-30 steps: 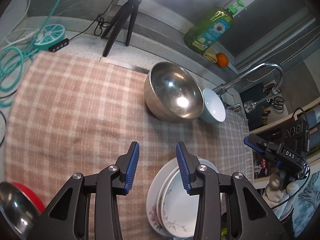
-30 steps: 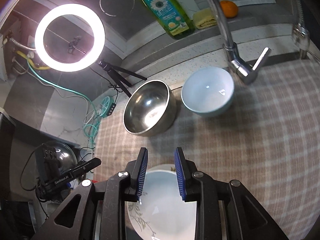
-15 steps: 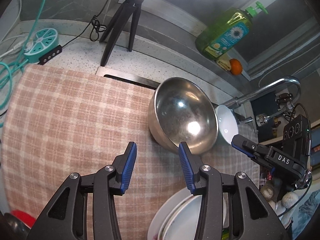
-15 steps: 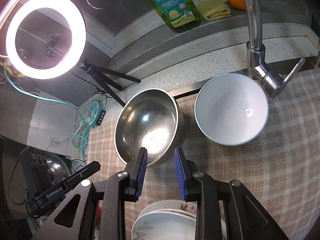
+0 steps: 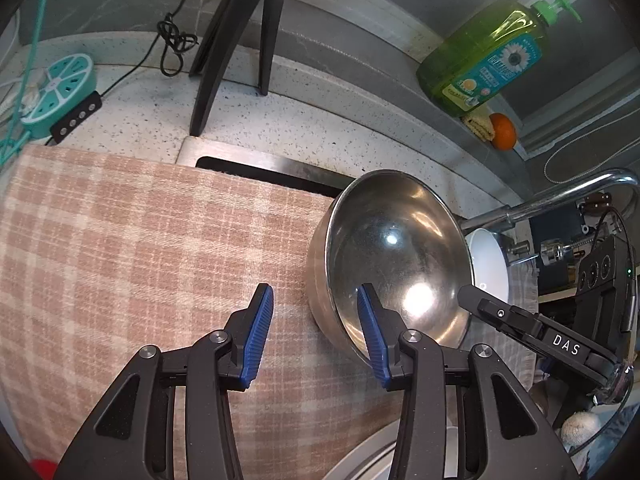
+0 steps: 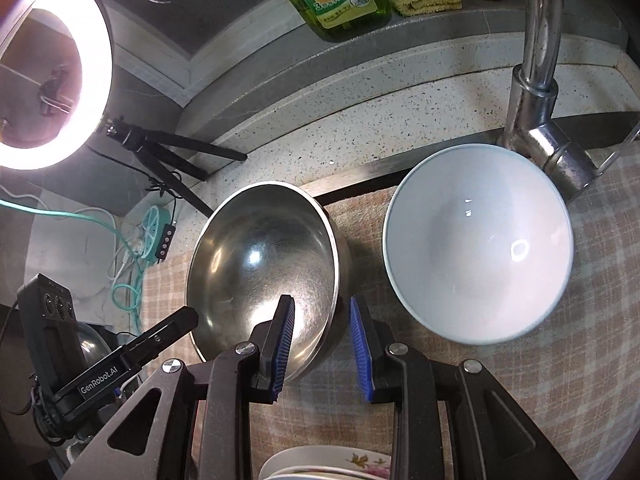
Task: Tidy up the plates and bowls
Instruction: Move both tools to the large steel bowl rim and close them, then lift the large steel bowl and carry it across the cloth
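Two grippers are closing in on the round stainless-steel bowl [image 6: 264, 264] sitting on the checked cloth over the tabletop [image 5: 132, 248].

The right gripper [image 6: 322, 344] is straddling the steel bowl's near rim, jaws parted, pinching nothing. The left gripper [image 5: 312, 332], its jaws having just been opening, is spread and empty, one finger over the bowl's left rim. The pale blue ceramic bowl [image 6: 476, 256] is sitting just beside it, under the chrome tap [image 6: 536, 80]. Judging by the task, nesting comes next: each gripper's jaws should be seating squarely across the thin, slippery rim before squeezing.
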A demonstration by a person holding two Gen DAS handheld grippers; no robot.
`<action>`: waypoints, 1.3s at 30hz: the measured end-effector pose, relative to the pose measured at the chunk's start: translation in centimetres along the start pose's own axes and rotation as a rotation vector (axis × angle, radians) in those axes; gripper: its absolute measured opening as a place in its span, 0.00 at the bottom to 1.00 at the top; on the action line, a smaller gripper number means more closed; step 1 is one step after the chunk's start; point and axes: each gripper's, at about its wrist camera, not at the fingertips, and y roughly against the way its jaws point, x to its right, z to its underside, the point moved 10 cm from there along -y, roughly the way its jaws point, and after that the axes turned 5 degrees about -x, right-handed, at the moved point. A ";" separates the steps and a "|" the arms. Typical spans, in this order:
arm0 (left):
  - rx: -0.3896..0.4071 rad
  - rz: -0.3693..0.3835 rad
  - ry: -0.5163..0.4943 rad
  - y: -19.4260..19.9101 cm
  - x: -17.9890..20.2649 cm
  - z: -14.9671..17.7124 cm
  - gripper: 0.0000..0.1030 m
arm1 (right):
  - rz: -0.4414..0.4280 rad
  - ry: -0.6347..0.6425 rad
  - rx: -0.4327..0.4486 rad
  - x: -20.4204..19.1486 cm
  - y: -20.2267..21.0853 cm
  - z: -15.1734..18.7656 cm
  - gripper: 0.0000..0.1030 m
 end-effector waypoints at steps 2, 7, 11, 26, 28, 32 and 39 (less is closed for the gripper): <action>-0.006 -0.003 -0.008 -0.5 0.1 -0.2 0.41 | 0.004 -0.003 -0.009 0.1 -0.6 -0.2 0.25; -0.007 -0.001 -0.033 -0.9 0.3 -0.1 0.37 | 0.010 0.002 -0.019 0.4 -1.4 -0.2 0.27; -0.013 0.007 -0.037 -1.1 0.4 0.0 0.24 | 0.016 0.009 -0.021 0.4 -1.5 -0.2 0.24; 0.035 -0.025 -0.057 1.8 0.3 1.8 0.19 | 0.022 0.062 -0.035 -1.6 -0.6 1.5 0.16; 0.044 -0.024 -0.054 2.8 -0.2 2.4 0.19 | 0.013 0.082 -0.046 -2.3 -0.4 2.2 0.17; 0.058 -0.037 -0.040 4.6 -1.3 4.0 0.19 | 0.002 0.136 -0.060 -4.2 -0.1 3.6 0.17; 0.092 -0.074 -0.002 6.6 -3.8 6.9 0.19 | -0.020 0.250 -0.088 -7.1 -1.2 7.0 0.16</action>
